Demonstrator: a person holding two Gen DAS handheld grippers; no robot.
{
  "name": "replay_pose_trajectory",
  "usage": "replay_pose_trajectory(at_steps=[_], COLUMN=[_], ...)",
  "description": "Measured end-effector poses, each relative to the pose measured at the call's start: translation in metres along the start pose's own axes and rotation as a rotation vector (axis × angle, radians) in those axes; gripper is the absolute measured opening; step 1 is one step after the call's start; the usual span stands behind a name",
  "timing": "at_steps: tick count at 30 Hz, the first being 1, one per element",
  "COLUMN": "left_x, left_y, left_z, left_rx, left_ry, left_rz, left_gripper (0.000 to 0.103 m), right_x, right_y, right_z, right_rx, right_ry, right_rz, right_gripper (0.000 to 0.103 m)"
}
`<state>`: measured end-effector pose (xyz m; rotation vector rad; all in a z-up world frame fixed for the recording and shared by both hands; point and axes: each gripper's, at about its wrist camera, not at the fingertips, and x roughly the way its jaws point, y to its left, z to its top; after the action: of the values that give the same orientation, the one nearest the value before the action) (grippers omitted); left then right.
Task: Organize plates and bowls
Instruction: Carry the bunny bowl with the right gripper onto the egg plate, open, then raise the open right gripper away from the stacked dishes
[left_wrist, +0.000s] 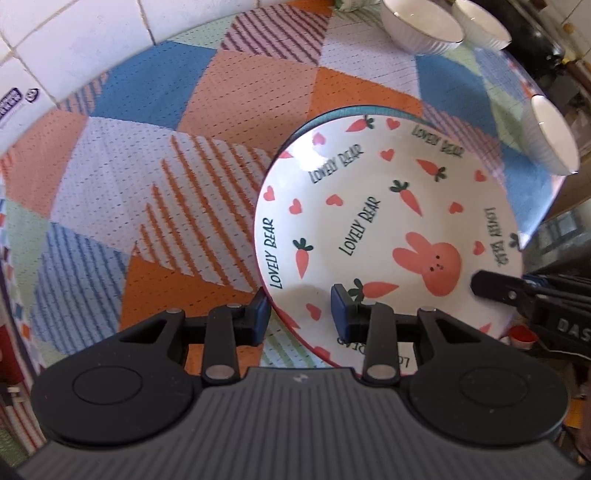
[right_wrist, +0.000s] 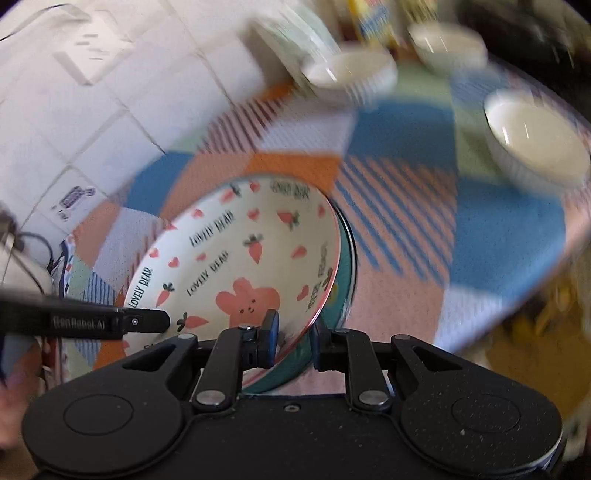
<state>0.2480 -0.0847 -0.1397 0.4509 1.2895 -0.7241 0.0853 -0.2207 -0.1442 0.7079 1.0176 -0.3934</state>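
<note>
A white plate (left_wrist: 369, 206) printed with a pink rabbit, carrots and "LOVELY BEAR" lies on a teal plate (left_wrist: 332, 110) with a dark rim. Both are held together over the patchwork tablecloth (left_wrist: 166, 166). My left gripper (left_wrist: 300, 314) is shut on their near-left rim, one pad on the white face and the other outside the rim. In the right wrist view my right gripper (right_wrist: 293, 343) clamps the opposite rim, with the white plate (right_wrist: 240, 258) and the teal plate (right_wrist: 343, 266) between its pads. Each gripper's finger shows in the other's view (left_wrist: 495, 288) (right_wrist: 147, 321).
Three white ribbed bowls stand on the cloth: two at the back (left_wrist: 421, 29) (left_wrist: 484, 26) and one near the right table edge (left_wrist: 550, 136). A blurred pile of pale dishes (right_wrist: 295, 37) sits by the white tiled wall (right_wrist: 110, 110). The round table's edge (right_wrist: 517, 295) curves close on the right.
</note>
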Motion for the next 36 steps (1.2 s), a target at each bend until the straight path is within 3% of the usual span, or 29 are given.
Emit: replay_pose_trajectory(at_steps=[6, 20, 28, 32, 36], left_x=[0.002, 0.005, -0.008, -0.023, -0.038], left_y=[-0.002, -0.014, -0.012, -0.011, -0.017], left_z=[0.003, -0.003, -0.007, -0.006, -0.006], left_rx=[-0.051, -0.167, -0.19, -0.168, -0.118], left_ry=[0.036, 0.022, 0.01, 0.005, -0.012], left_rz=[0.035, 0.089, 0.057, 0.043, 0.04], left_gripper=[0.034, 0.034, 0.034, 0.034, 0.034], right_x=[0.004, 0.015, 0.011, -0.003, -0.022], right_y=[0.026, 0.031, 0.024, 0.02, 0.007], right_z=[0.006, 0.012, 0.017, 0.02, 0.023], right_rx=[-0.163, -0.461, -0.476, -0.471, -0.377], right_ry=[0.072, 0.136, 0.125, 0.049, -0.02], right_rz=[-0.086, -0.156, -0.115, -0.113, -0.068], right_gripper=[0.03, 0.04, 0.04, 0.04, 0.041])
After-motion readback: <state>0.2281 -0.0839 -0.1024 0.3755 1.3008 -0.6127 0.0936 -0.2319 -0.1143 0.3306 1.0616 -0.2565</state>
